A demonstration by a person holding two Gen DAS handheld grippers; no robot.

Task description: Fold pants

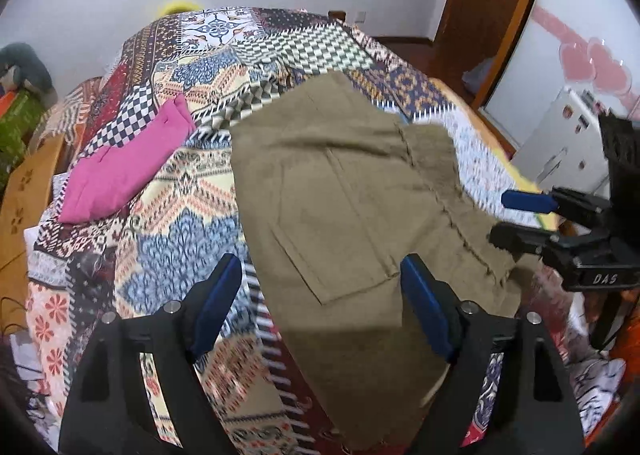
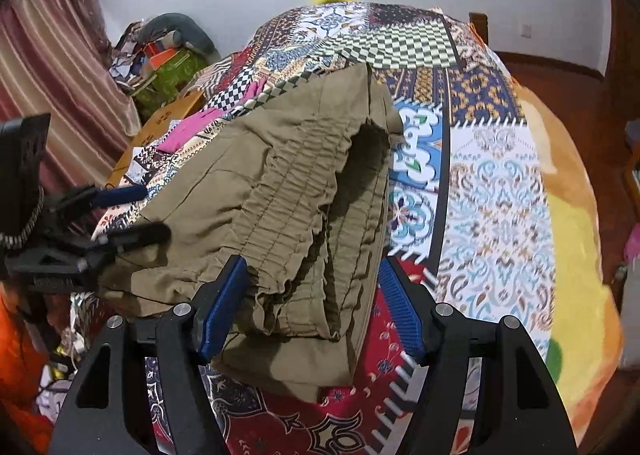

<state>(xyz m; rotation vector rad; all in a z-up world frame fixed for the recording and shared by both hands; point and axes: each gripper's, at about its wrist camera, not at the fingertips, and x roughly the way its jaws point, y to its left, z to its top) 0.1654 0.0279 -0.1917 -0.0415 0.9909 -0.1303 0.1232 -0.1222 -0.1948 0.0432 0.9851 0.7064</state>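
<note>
Loosely folded olive pants (image 1: pixel 344 191), gathered waistband, flat pocket

Both cameras look steeply down from close above the olive pants (image 1: pixel 340 191) on the patchwork bedspread (image 1: pixel 192 199). Left wrist view sits at the pants' left, right wrist view at their waistband end. Shared: pants, bedspread, far wall, each other's gripper.

One olive pants (image 1: pixel 344 191) between the jaws, one pink cloth (image 1: pixel 128 167) left of them, one patchwork bedspread (image 1: pixel 180 199).
</note>
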